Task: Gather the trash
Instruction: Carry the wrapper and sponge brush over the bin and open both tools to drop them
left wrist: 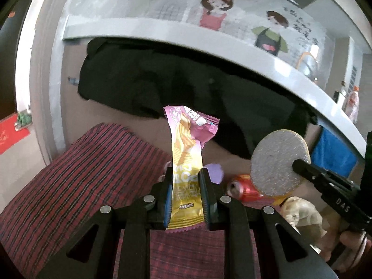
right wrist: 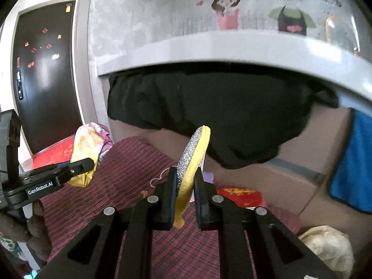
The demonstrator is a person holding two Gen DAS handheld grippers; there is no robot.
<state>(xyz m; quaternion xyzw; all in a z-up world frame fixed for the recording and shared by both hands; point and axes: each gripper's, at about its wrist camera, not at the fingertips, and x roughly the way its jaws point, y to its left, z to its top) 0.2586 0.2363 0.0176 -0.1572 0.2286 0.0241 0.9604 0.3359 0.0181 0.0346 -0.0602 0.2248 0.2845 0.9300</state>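
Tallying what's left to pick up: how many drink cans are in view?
1. A red can lies on the striped cloth behind the left gripper. Others may be hidden.

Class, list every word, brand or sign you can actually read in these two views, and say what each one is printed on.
"DAS": on the right tongs, seen from the left wrist view.
"GenRobot.AI": on the left tongs, seen from the right wrist view.
Snack wrapper: print reversed and creased, unreadable.
Wall picture: dark handwriting, too blurred.
Red can: no legible text.
Red packet: gold characters, too blurred.
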